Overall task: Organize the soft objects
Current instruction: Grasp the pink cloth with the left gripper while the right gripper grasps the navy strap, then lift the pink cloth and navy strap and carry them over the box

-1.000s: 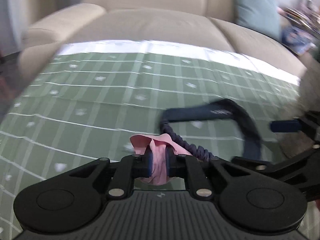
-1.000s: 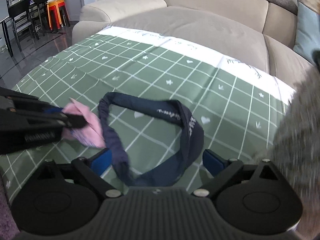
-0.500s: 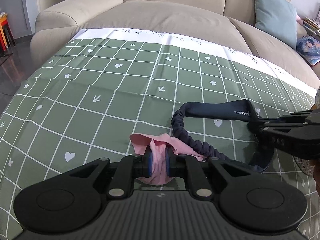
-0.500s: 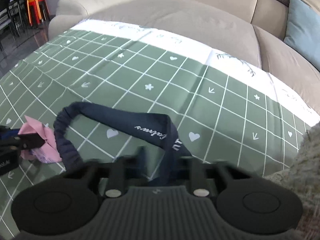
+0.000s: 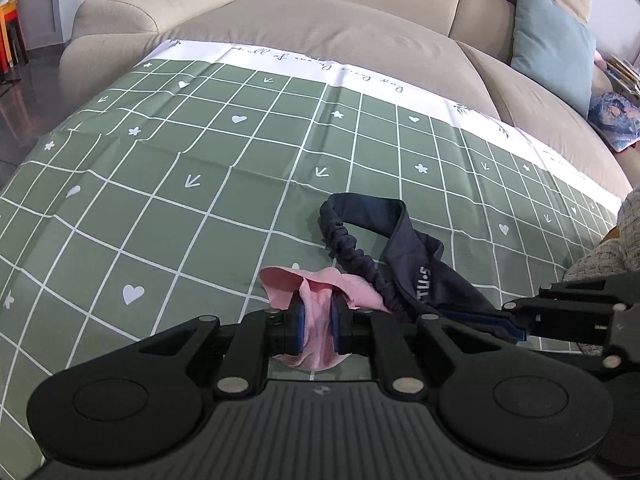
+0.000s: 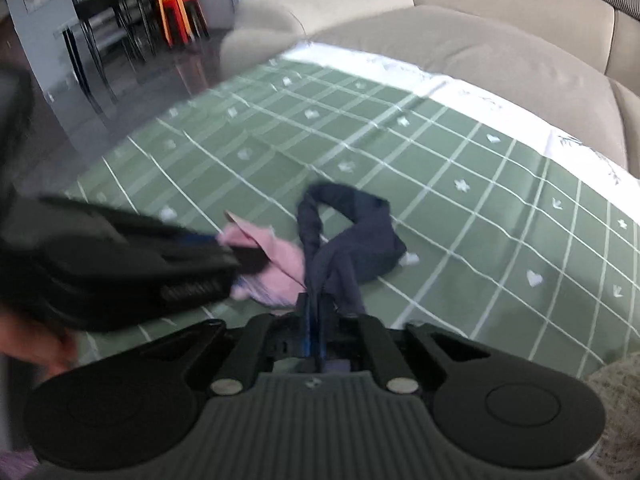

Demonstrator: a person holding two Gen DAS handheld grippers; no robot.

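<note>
My left gripper [image 5: 316, 320] is shut on a small pink cloth [image 5: 320, 292], which bunches between its blue pads on the green checked sheet [image 5: 200, 200]. A navy headband [image 5: 376, 236] with a ruched elastic part lies just right of the pink cloth, folded over itself. My right gripper [image 6: 314, 320] is shut on the navy headband [image 6: 352, 240] at its near end. In the right wrist view the left gripper [image 6: 240, 256] comes in from the left, with the pink cloth [image 6: 276, 264] in it. The right gripper [image 5: 516, 326] shows at the right of the left wrist view.
The sheet covers a beige sofa [image 5: 360, 20] with a light blue cushion [image 5: 552, 40] at the back right. A grey fuzzy object [image 5: 616, 248] sits at the sheet's right edge. Dark chairs and orange stools [image 6: 180, 12] stand on the floor to the left.
My right gripper has gone from open to shut on the headband and has pulled its near end toward the pink cloth, so the loop has folded narrower. My left gripper keeps its hold.
</note>
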